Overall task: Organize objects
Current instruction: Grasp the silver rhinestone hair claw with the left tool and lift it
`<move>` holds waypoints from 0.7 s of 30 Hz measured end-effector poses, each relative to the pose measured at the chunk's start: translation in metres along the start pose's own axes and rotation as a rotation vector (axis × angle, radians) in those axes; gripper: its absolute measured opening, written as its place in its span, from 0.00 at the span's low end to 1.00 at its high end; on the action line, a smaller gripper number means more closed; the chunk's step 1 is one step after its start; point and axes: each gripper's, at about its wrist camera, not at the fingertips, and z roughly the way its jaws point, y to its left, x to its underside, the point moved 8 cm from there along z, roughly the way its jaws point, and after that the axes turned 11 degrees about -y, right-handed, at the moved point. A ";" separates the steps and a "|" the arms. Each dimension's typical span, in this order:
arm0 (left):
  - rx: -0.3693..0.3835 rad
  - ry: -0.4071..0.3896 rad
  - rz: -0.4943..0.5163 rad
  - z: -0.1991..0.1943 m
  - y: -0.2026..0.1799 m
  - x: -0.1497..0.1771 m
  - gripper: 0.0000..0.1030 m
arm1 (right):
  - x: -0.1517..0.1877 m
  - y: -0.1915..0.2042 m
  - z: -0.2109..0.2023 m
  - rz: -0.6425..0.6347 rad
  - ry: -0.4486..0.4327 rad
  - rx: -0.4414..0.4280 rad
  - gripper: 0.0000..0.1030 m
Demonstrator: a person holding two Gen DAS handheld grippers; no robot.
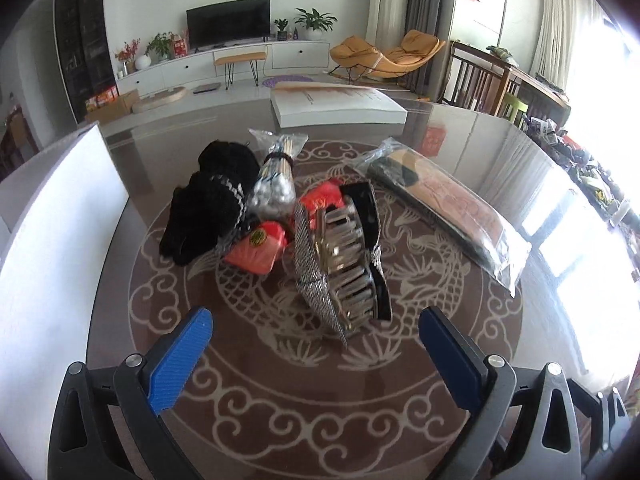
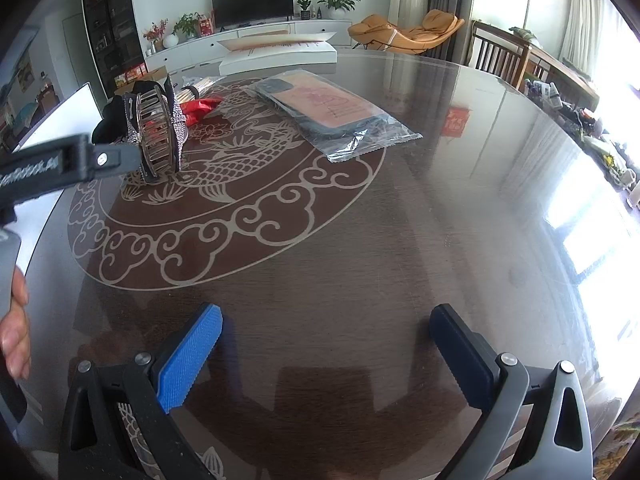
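Observation:
A large rhinestone hair claw clip (image 1: 340,264) stands on the glass table (image 1: 280,400), just ahead of my open, empty left gripper (image 1: 314,328). Behind it lie a black knit piece (image 1: 212,200), red packets (image 1: 258,248) and a bagged bundle of sticks (image 1: 276,160). A bagged phone case (image 1: 452,204) lies to the right. In the right wrist view the clip (image 2: 158,132) sits far left by the left gripper's finger (image 2: 116,158), and the phone case bag (image 2: 332,110) lies further back. My right gripper (image 2: 326,332) is open and empty over bare table.
A white box (image 1: 336,104) sits at the table's far edge and a white panel (image 1: 60,216) stands at the left. Chairs (image 1: 476,76) and a cluttered shelf stand to the right beyond the table.

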 end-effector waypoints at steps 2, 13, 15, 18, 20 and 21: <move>-0.062 -0.008 0.022 0.020 -0.008 -0.014 1.00 | 0.000 0.000 0.000 0.000 0.000 0.000 1.00; -0.030 -0.023 0.034 0.007 0.003 0.009 0.48 | 0.000 -0.001 -0.001 0.001 -0.002 0.001 1.00; 0.007 -0.003 0.037 -0.016 0.008 0.028 0.48 | 0.001 -0.001 -0.002 0.002 -0.002 0.001 1.00; 0.021 -0.004 0.054 -0.041 0.016 0.049 0.49 | 0.001 0.000 -0.002 0.001 -0.002 0.001 1.00; 0.018 -0.008 0.086 -0.047 0.018 0.057 0.58 | 0.000 0.000 -0.002 0.001 -0.002 0.001 1.00; 0.010 -0.001 0.105 -0.046 0.019 0.060 0.63 | 0.000 0.000 -0.002 0.001 -0.002 0.001 1.00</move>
